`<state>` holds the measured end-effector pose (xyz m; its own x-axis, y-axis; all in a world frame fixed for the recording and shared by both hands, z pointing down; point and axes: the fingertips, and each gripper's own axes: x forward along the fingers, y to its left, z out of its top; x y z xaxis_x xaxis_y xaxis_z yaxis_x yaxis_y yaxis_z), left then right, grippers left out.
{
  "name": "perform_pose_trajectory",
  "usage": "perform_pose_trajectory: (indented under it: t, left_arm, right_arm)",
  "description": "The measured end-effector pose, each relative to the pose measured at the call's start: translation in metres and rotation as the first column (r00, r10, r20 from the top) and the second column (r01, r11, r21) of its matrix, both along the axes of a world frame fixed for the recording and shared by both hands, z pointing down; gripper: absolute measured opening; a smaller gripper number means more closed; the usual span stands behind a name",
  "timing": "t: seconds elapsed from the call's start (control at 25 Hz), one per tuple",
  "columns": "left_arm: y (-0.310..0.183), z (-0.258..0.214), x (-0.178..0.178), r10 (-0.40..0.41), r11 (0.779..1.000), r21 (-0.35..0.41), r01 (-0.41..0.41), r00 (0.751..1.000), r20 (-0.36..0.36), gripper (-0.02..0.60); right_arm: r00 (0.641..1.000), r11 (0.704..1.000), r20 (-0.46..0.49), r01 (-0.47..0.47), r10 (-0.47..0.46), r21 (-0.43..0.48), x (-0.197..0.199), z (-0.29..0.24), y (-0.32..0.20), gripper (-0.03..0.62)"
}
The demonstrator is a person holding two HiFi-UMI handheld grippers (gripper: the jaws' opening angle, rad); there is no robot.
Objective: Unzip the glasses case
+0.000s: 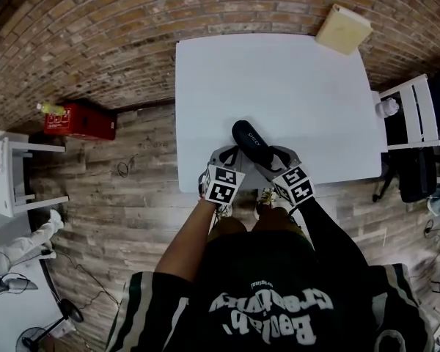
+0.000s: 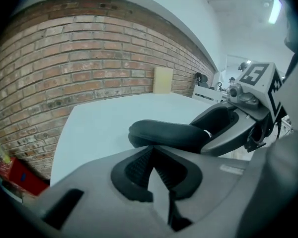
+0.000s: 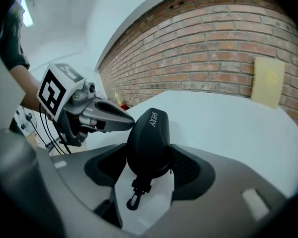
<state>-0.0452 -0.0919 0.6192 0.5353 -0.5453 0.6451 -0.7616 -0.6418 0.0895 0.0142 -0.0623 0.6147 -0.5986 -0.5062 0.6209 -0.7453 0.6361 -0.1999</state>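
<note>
A black zipped glasses case lies on the white table, close to its near edge. My left gripper is shut, its tips against the case's left side. In the left gripper view the pads meet just short of the case, and nothing shows between them. My right gripper stands open around the case's near end. In the right gripper view the case fills the space between the pads, and a small black clip hangs from its end.
A pale yellow board leans on the brick wall behind the table. A white chair stands at the table's right side. A red box sits on the wooden floor to the left. The person stands at the table's near edge.
</note>
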Motion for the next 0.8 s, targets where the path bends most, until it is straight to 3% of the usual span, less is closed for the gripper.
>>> perform_pose_trajectory:
  t: [0.16, 0.56, 0.8]
  left_arm:
    - [0.000, 0.005, 0.015, 0.031, 0.999, -0.011, -0.031, 1.000, -0.004, 0.005]
    - [0.006, 0.026, 0.032, 0.080, 0.995, -0.058, -0.078, 0.996, 0.031, 0.005]
    - [0.004, 0.028, 0.041, 0.102, 0.994, -0.051, -0.100, 0.994, 0.038, 0.006]
  right_arm:
    - [0.994, 0.998, 0.094, -0.060, 0.062, -0.019, 0.003, -0.008, -0.005, 0.287]
    - [0.998, 0.999, 0.046, -0.038, 0.036, 0.039, 0.016, -0.017, -0.007, 0.287]
    - [0.996, 0.991, 0.035, -0.083, 0.079, 0.103, 0.036, -0.028, -0.018, 0.265]
